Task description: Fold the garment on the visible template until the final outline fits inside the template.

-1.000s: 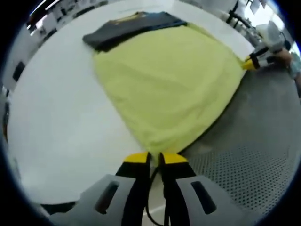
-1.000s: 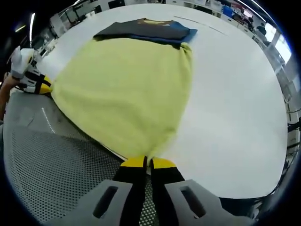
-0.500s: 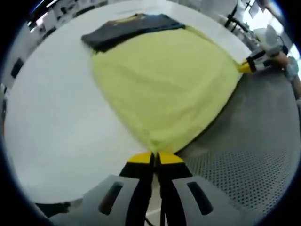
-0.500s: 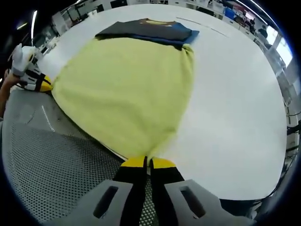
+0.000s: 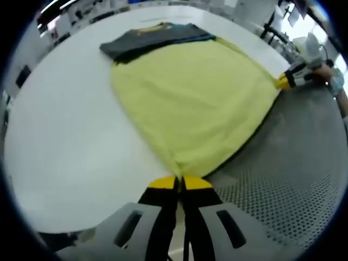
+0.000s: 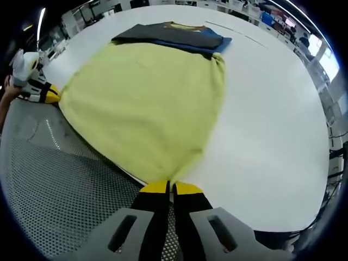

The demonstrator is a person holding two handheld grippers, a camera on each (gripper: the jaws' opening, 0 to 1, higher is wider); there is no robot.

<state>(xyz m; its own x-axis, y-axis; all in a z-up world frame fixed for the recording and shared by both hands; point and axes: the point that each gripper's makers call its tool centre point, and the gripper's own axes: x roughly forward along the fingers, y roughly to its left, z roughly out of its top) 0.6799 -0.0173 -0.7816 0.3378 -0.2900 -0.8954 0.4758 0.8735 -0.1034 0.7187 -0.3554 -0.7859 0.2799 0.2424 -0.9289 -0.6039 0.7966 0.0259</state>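
I have the left tool (image 5: 178, 182) closed on one near corner of the yellow garment (image 5: 198, 100), its two yellow tips together with the cloth bunching into a point between them. The right tool (image 6: 169, 187) is likewise clamped on the other near corner; from the left gripper view I see it at the far right, at the cloth's edge. The garment lies spread on the white surface (image 5: 65, 141), its near hem pulled out over the grey perforated mat (image 5: 288, 179), and its far end runs up to a dark folded garment (image 5: 149, 37) with a blue layer showing at one side. My judgement: the cloth is light, soft and limp, so it will sag and drag wherever it is unsupported. Corner grips like these suit carrying an edge across, provided both tools rise together to keep the hem taut. I cannot make out any template outline; it may lie under the cloth, or the mat may stand for it. The sleeves and neckline of the yellow garment are not discernible, and whether its far edge overlaps the dark pile or only touches it is unclear.
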